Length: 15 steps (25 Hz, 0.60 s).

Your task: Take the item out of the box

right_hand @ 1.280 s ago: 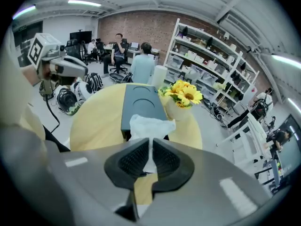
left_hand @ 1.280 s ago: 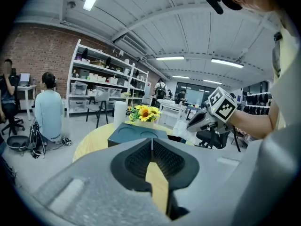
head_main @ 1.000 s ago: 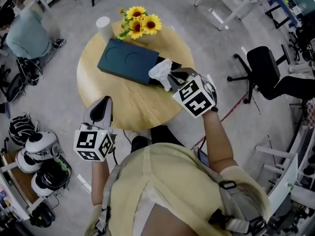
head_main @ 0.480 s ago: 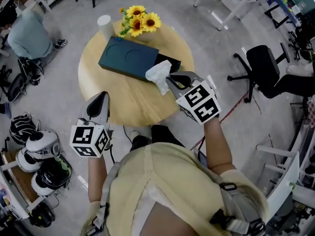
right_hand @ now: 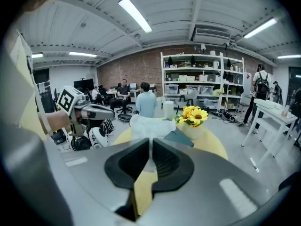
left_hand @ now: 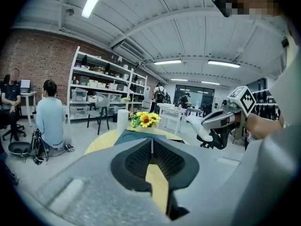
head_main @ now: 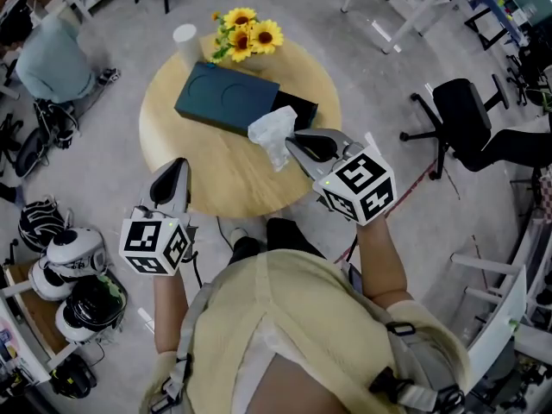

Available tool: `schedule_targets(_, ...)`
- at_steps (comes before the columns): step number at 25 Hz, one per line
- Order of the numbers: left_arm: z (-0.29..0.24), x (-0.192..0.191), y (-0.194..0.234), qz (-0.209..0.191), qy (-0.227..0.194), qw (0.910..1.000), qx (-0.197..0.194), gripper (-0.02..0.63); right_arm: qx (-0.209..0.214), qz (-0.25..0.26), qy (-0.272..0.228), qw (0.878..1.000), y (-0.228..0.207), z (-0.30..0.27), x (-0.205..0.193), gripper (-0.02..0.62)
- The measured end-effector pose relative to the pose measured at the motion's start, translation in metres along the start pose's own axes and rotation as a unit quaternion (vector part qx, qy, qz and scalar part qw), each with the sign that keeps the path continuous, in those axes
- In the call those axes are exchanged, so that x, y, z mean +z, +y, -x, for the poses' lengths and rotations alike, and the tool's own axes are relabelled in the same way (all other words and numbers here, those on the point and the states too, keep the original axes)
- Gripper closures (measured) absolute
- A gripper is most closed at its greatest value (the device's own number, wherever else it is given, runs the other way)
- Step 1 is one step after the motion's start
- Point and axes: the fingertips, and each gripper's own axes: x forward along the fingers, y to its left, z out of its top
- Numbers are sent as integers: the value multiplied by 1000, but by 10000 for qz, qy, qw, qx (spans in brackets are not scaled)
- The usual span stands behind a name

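Site: round wooden table (head_main: 233, 184) in an open workshop.

On the table: dark teal box (head_main: 226, 99), lying flat, with a black inner tray (head_main: 300, 109) slid out at the end nearer the person. Beyond the box, near the table's far edge: sunflowers (head_main: 248, 38) and a white cylinder (head_main: 185, 40), close beside each other.

Right gripper (head_main: 291, 141): raised over the table's right part, pointing toward the box's open end. Jaws almost together, pinching a thin fold of the white crumpled item (head_main: 272, 132). Seen along the jaws in the right gripper view: the fold caught between the pads, the bulk of the item bunched just past the tips.

Task item: white, tissue-like, held at the right gripper's tips above the tabletop, out of the tray and just beside the box's open end. Contact with the tray: cannot tell.

Left gripper (head_main: 178, 164): at the table's near left edge, well apart from the box and the item. Jaws closed tip to tip, nothing between them, only tabletop visible through the gap behind the pads.

Beside the table, on the floor: black office chair (head_main: 461, 119) to the right, helmets (head_main: 65, 253) to the left.
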Motion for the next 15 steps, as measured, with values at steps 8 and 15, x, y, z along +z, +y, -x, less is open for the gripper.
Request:
schedule_targets(8,5,2,0,-20,-32,10000,45,600,187,-122,-391,9990,7,10,17,569)
schedule_targets(15,12,14,6,-64,-155,9997,193,600,263,-146,-521,9982,10,13,23,571)
